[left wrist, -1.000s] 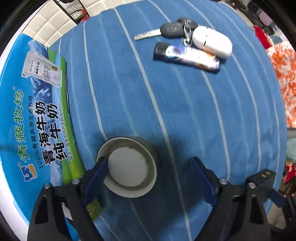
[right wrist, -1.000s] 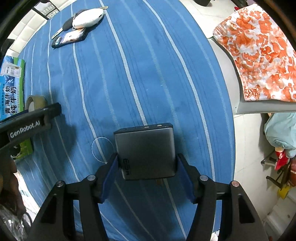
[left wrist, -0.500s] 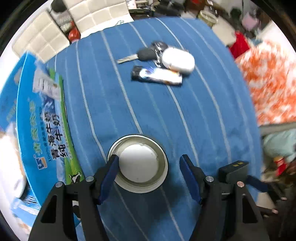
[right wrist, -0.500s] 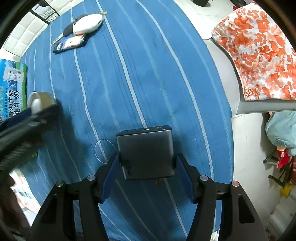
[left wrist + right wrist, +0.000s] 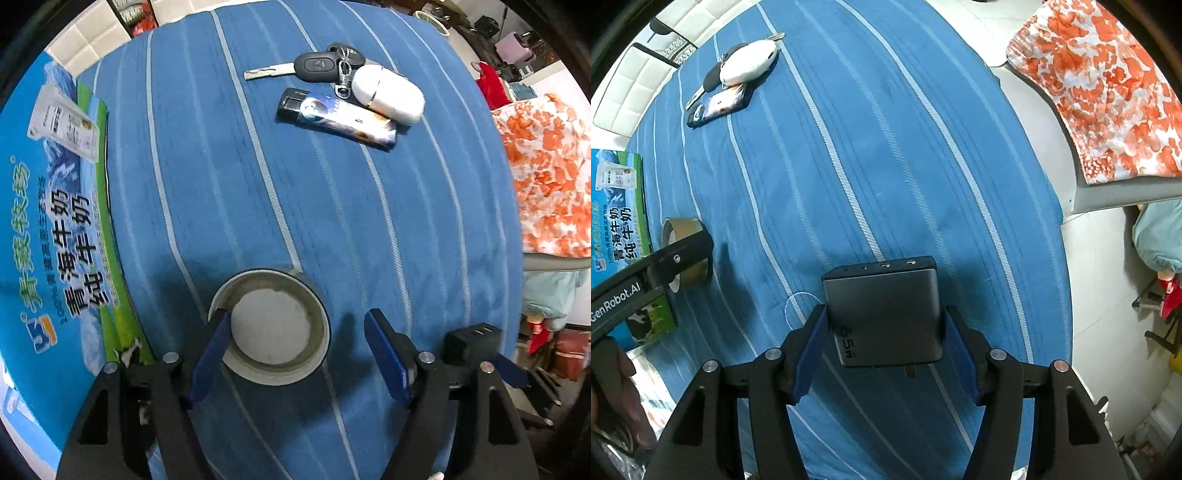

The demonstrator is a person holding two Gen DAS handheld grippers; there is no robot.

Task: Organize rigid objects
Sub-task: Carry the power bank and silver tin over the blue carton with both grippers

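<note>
A brown tape roll (image 5: 271,326) lies flat on the blue striped cloth (image 5: 295,206). My left gripper (image 5: 297,321) points straight down over it with its jaws opening. The left finger (image 5: 210,354) overlaps the roll's left rim, while the right finger (image 5: 388,354) stands apart from it. My right gripper (image 5: 885,312) is shut on a grey 65W charger (image 5: 882,310), both pads pressing its sides just over the cloth. A car key (image 5: 319,66), a white oval case (image 5: 388,94) and a printed lighter (image 5: 340,118) lie together at the far end.
A blue and green milk carton box (image 5: 55,221) lies along the cloth's left side. An orange-flowered cloth (image 5: 1108,92) covers a seat past the right table edge. From the right wrist view, the left tool's black body (image 5: 665,262) crosses the tape roll (image 5: 681,230).
The left gripper has shifted so the tape sits further in between its fingers; the jaws narrowed, then widened a little. The right gripper keeps hold of the charger and stays put.
</note>
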